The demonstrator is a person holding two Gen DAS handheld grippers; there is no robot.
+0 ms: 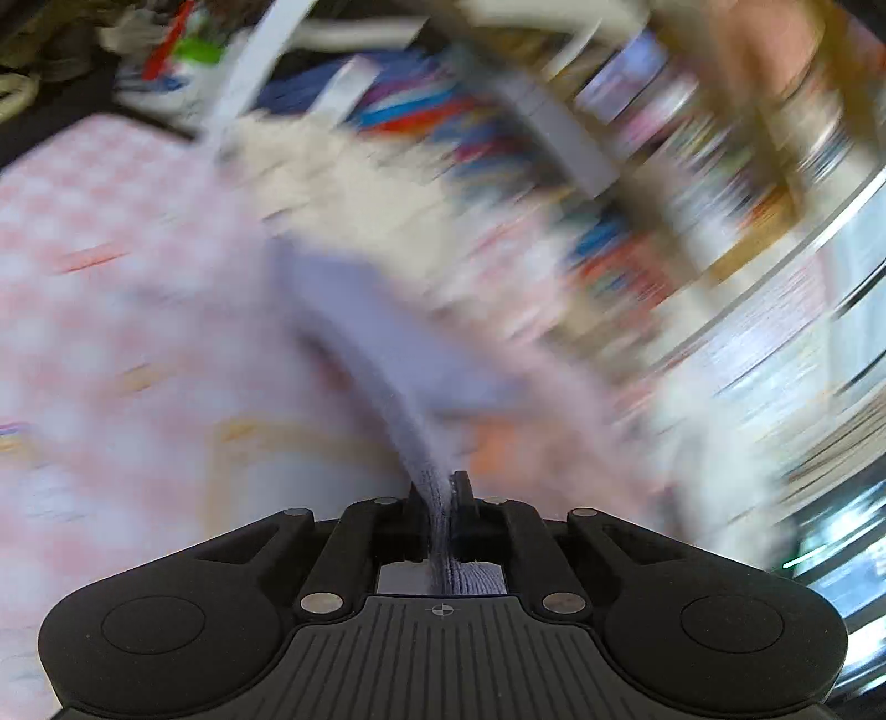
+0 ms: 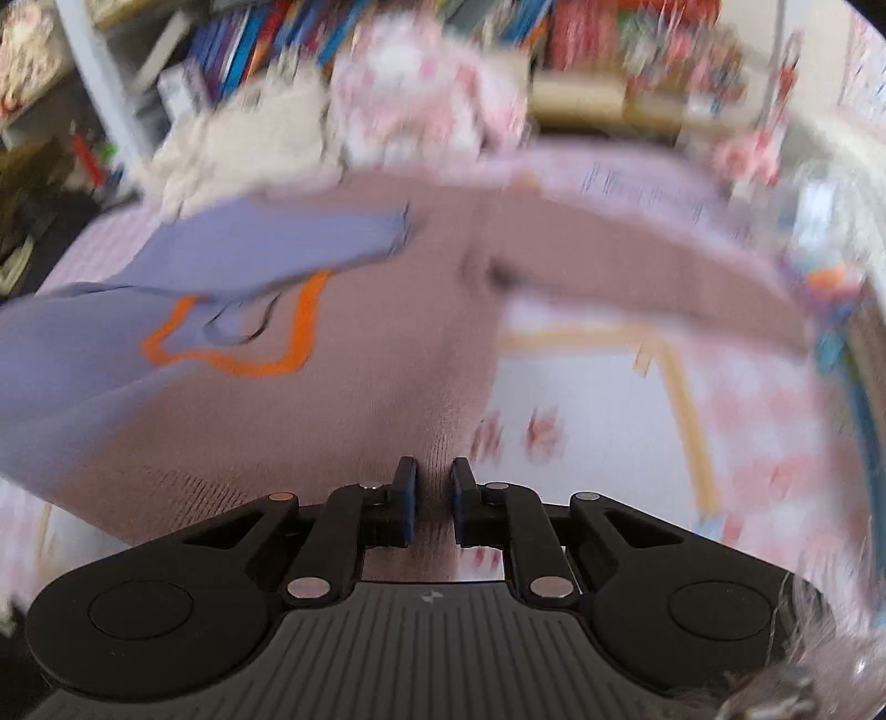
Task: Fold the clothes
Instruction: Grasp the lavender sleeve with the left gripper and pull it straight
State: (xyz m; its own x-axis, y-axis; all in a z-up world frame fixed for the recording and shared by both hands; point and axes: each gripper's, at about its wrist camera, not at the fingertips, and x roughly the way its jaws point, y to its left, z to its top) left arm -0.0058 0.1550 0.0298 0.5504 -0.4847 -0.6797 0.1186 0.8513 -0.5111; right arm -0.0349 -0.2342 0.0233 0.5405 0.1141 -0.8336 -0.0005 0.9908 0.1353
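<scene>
A knit sweater, mauve-pink (image 2: 343, 399) with lilac-blue parts (image 2: 266, 249) and an orange outline shape, lies over a bed with a pink checked cover (image 1: 94, 210). My left gripper (image 1: 443, 498) is shut on a lilac-blue strip of the sweater (image 1: 382, 343), which stretches away from the jaws. My right gripper (image 2: 433, 487) is shut on the mauve-pink knit, which bunches between the narrow jaws. One mauve sleeve (image 2: 664, 282) stretches out to the right. Both views are motion-blurred.
A cream fluffy pile (image 2: 238, 144) and a pink patterned bundle (image 2: 421, 105) lie at the far side of the bed. Shelves of books (image 2: 277, 39) stand behind. The bed cover (image 2: 598, 387) has white and pink patches with a yellow line.
</scene>
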